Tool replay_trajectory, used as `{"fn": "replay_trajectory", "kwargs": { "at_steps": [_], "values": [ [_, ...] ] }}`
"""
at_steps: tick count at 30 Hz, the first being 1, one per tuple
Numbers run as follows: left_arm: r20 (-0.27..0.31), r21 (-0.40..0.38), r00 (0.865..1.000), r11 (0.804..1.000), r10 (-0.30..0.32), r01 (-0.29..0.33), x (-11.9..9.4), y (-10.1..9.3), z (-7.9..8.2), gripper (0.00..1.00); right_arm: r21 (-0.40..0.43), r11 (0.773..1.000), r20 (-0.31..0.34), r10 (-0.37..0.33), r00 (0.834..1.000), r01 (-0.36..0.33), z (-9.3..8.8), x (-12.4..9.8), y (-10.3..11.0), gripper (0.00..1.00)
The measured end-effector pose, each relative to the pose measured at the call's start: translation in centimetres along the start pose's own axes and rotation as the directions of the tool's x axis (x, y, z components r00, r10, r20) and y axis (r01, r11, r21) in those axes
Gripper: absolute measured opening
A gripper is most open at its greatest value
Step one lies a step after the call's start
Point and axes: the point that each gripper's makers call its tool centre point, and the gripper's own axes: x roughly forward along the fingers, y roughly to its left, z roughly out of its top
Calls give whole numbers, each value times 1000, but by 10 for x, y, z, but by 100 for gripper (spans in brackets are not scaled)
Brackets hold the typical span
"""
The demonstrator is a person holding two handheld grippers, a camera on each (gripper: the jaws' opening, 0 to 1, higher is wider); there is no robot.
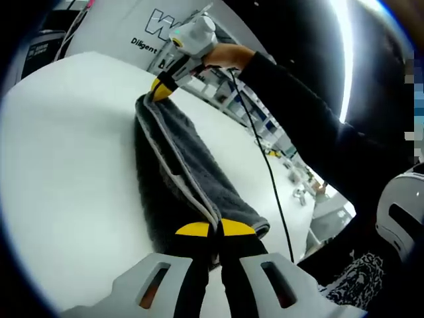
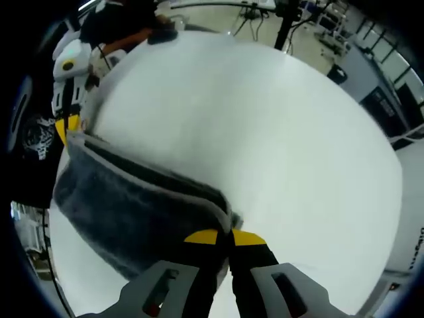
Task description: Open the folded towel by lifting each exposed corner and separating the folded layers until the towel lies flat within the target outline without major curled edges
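A dark grey towel (image 1: 173,169) with a pale hem hangs stretched above the white table (image 1: 66,146), held at two ends. My left gripper (image 1: 215,228) is shut on its near corner, yellow tips pressed together over the cloth. At the far end the right gripper (image 1: 159,88) pinches the other corner, with a hand and a black sleeve behind it. In the right gripper view the same towel (image 2: 132,205) runs leftward from my right gripper (image 2: 231,236), which is shut on the corner. The left gripper (image 2: 66,126) holds the far end there.
The white table (image 2: 265,119) spreads wide under the towel. A black cable (image 1: 265,159) trails from the right gripper across the table edge. Desks and equipment stand beyond the table (image 2: 344,66). A white device (image 1: 404,212) sits at the right.
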Motion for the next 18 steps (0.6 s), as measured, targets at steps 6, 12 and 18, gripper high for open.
{"fn": "replay_trajectory", "kwargs": {
  "at_steps": [6, 12, 18],
  "values": [
    [26, -12, 999, 1000, -24, 24, -4, -3, 5, 2, -1, 1000, -1, -9, 1000, 9, 1, -2, 2, 1],
    [33, -11, 999, 999, -32, 33, -6, -6, 9, 2, -1, 1000, 4, -14, 1000, 14, 1, -6, 2, 1],
    [39, -12, 999, 999, -38, 39, -9, -10, 13, 2, -3, 1000, 16, -27, 999, 27, 3, -11, 1, 1]
  ]
}}
